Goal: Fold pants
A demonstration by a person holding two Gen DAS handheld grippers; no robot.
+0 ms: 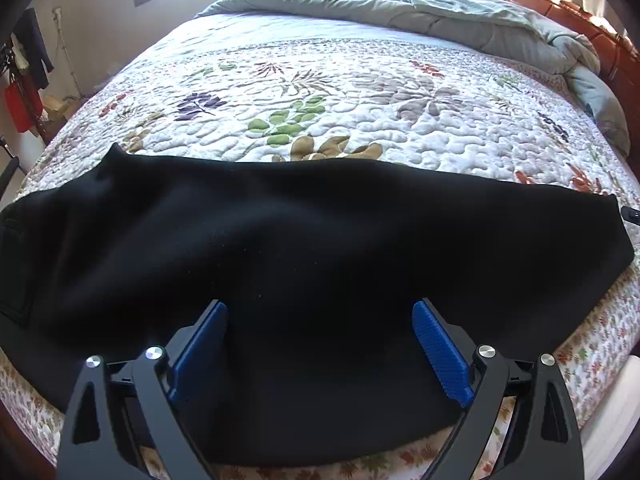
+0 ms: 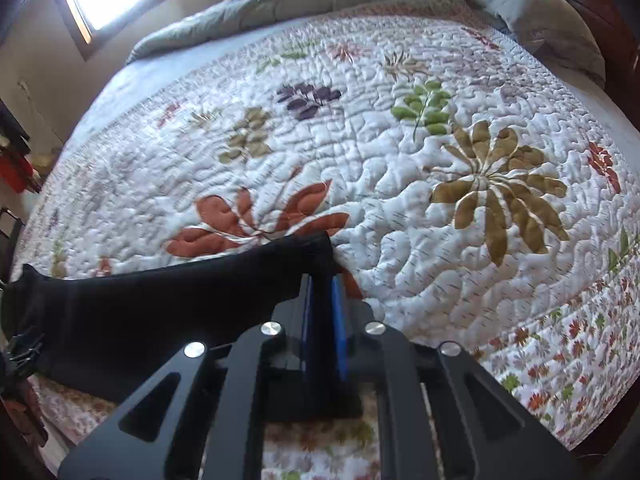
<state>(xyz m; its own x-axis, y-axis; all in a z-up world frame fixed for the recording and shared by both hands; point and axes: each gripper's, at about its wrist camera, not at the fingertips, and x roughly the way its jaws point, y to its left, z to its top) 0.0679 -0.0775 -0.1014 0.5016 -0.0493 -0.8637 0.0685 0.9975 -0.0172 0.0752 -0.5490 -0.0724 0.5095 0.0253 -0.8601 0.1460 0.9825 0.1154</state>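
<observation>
Black pants (image 1: 300,232) lie stretched left to right across the near edge of the bed, the waistband end at the left. My left gripper (image 1: 320,308) hovers over the middle of the pants near the front edge. Its blue pads (image 1: 440,356) stand wide apart with the fabric beneath them and nothing pinched. In the right wrist view, the pants (image 2: 160,308) run off to the left. My right gripper (image 2: 320,280) is shut on the tip of the leg end, with black cloth squeezed between its nearly closed pads.
The floral quilt (image 1: 340,120) covers the bed. A crumpled grey-green comforter (image 1: 440,12) is piled at the far side by the wooden headboard (image 1: 592,28). Hanging clothes (image 1: 28,68) stand at the left by the wall. The bed's front edge drops off just below the pants.
</observation>
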